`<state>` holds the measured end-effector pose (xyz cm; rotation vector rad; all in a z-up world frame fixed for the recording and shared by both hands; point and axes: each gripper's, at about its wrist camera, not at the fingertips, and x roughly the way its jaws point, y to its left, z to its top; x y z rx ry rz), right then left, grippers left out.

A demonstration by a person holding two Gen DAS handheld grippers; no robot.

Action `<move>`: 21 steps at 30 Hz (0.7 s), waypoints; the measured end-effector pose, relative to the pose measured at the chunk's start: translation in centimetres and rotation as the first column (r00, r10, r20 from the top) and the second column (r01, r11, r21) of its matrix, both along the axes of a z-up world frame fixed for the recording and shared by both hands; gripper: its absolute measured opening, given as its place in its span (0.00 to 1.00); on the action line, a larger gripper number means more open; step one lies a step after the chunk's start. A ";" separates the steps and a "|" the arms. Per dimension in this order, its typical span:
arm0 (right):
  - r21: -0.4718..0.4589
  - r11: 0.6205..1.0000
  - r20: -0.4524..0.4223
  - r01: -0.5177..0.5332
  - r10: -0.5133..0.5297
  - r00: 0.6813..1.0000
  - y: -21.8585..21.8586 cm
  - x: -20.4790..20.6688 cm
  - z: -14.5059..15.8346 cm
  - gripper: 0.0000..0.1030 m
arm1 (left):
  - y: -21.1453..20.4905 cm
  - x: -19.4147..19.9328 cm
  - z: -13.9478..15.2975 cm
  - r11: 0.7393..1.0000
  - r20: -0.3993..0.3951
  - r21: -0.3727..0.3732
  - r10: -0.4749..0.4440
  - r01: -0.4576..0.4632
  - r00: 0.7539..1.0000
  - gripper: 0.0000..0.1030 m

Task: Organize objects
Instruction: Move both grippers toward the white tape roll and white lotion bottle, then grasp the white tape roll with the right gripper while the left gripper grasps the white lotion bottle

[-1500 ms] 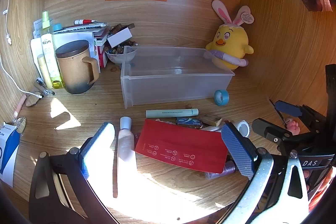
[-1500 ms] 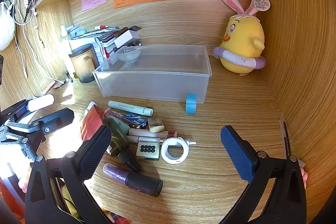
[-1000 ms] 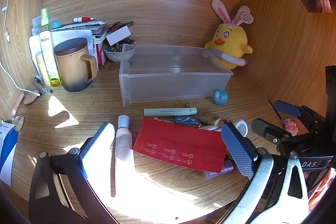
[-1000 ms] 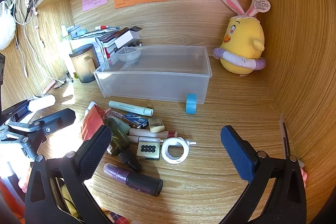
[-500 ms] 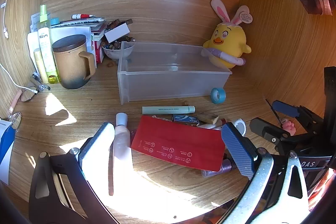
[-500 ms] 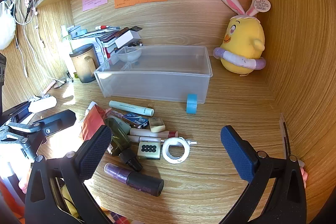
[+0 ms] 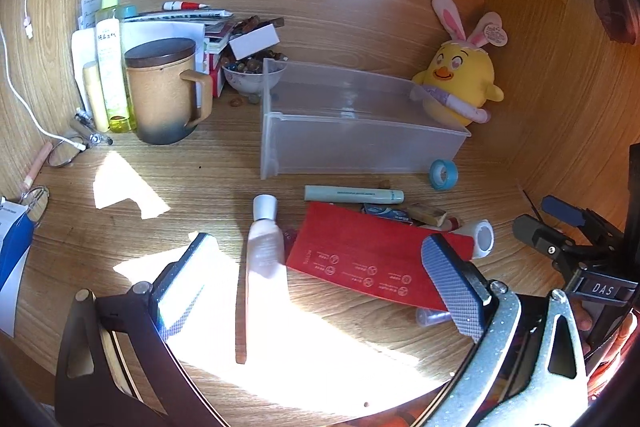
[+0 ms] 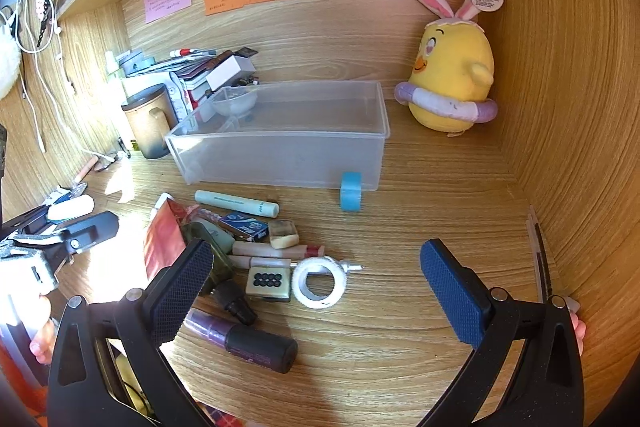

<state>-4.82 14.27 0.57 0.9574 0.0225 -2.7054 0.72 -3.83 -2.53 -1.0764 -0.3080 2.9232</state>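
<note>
- Nothing looks sorted yet: the clear plastic bin (image 8: 288,143), far centre on the wooden desk (image 8: 420,227), appears empty.
- Left to do: the near clutter, including the pale pink tube (image 7: 264,239), red flat packet (image 7: 360,259), mint-green tube (image 8: 236,203), white tape ring (image 8: 318,281), purple bottle with black cap (image 8: 244,337) and blue tape roll (image 8: 351,190) beside the bin.
- Left gripper (image 7: 320,287) and right gripper (image 8: 316,291) both gape wide, holding nothing.
- Against 1.5 s ago, the left view has drifted slightly left; the items lie unchanged.

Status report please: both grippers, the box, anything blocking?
Left gripper open, right gripper open, both empty. Clear box empty. Blue tape roll against its front.
</note>
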 end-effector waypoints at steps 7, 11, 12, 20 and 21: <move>0.007 0.998 0.048 0.058 -0.058 0.997 1.5 -1.0 -2.0 0.99 | -2.9 -0.8 -1.7 0.997 0.055 0.000 0.082 -0.083 0.995 0.95; -0.010 0.998 0.086 0.069 -0.068 0.994 2.2 -1.6 -3.1 0.98 | -3.8 -2.4 -2.3 0.996 0.097 -0.003 0.088 -0.088 0.991 0.79; -0.017 0.998 0.095 0.066 -0.064 0.993 2.3 -1.7 -3.4 0.96 | -3.9 -2.7 -2.4 0.996 0.101 -0.004 0.089 -0.089 0.991 0.78; -0.020 0.999 0.137 0.028 -0.025 0.990 1.6 -2.7 -4.6 0.76 | -3.5 -5.7 -3.7 0.998 0.167 -0.027 0.054 -0.050 0.984 0.65; -0.030 0.999 0.145 0.020 -0.016 0.989 1.5 -2.8 -4.7 0.74 | -3.5 -6.0 -3.9 0.999 0.176 -0.027 0.051 -0.047 0.983 0.63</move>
